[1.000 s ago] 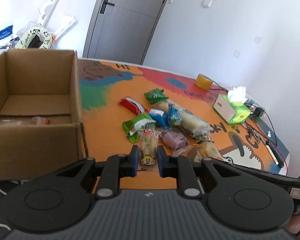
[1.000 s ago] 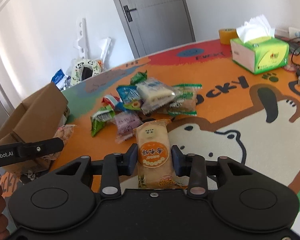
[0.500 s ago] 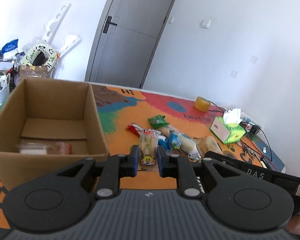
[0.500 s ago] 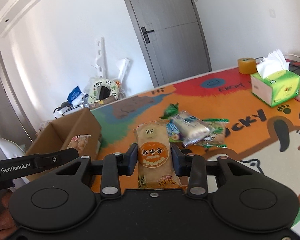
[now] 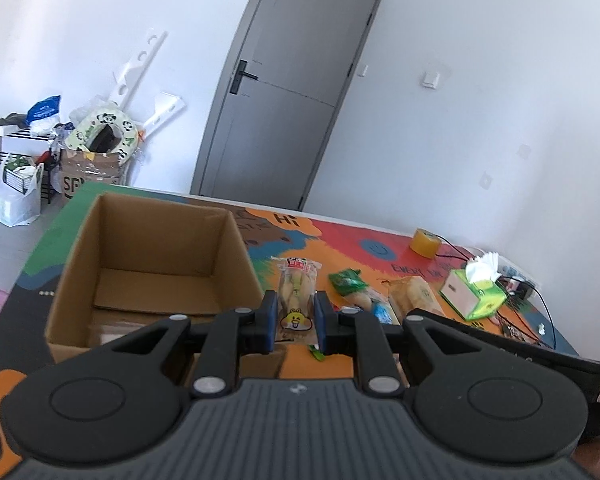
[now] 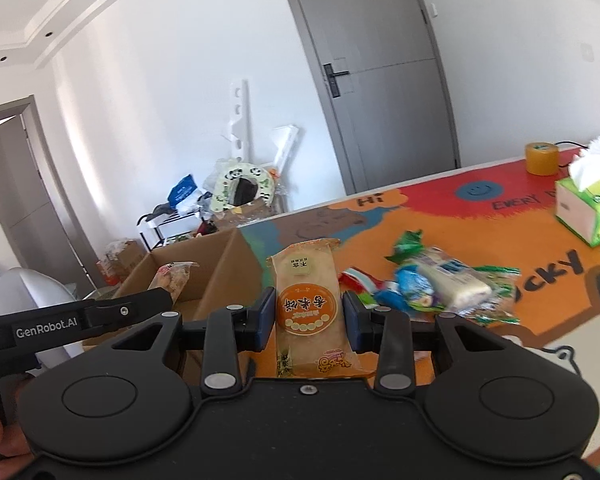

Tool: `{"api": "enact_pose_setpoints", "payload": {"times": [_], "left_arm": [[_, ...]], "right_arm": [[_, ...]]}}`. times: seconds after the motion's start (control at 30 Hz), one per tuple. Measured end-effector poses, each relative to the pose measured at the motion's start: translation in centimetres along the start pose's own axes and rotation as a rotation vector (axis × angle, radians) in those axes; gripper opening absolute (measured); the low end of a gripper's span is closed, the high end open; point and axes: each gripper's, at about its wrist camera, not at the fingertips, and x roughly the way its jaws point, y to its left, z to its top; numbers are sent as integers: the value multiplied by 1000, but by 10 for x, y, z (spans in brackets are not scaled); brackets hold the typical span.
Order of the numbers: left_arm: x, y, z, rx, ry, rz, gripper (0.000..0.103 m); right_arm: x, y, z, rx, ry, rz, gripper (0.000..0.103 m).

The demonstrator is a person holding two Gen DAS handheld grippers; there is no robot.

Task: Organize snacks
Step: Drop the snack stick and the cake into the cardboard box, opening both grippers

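My left gripper is shut on a clear snack packet with a yellow cartoon face, held in the air just right of the open cardboard box. My right gripper is shut on a pale rice-cake packet with an orange round label, held above the table right of the box. A pile of loose snacks lies on the colourful table mat; it also shows in the left wrist view. The left gripper's body shows in the right wrist view.
A green tissue box and a yellow tape roll stand at the table's far right, with cables beside them. A packet lies inside the box. Clutter and a shoe rack stand by the wall near the grey door.
Both grippers have lifted their packets off the table and risen, swinging left toward the cardboard box. The box now sits more centred in the left wrist view.
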Motion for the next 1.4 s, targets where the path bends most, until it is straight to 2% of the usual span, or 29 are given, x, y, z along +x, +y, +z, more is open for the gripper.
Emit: {"api": "enact_pose_setpoints", "payload": {"times": [0.3,0.7,1.07,1.17,1.2,1.23,1.3,1.37,1.4], "left_arm": [[0,22,10,-24,-28,36,18],[12,51,18,-53,-25,90,18],[23,80,23,-89,-27,176,19],[21,84,23,-87,-19,198,26],[21,86,23,-92,-12,199,34],[20,87,24,-104,-6,207,46],[17,88,24,-120,-15,221,56],[13,88,25,-124,-29,224,65],[12,86,25,-123,-34,234,74]], "right_arm": [[18,23,7,-21,7,43,36],[50,58,12,-49,36,109,36],[82,84,16,-65,69,137,36],[87,89,16,-71,74,141,37],[88,90,16,-72,72,139,37],[88,90,16,-71,72,135,38],[87,88,16,-61,66,123,41],[83,86,15,-48,61,122,57],[80,85,15,-42,53,118,71]]}}
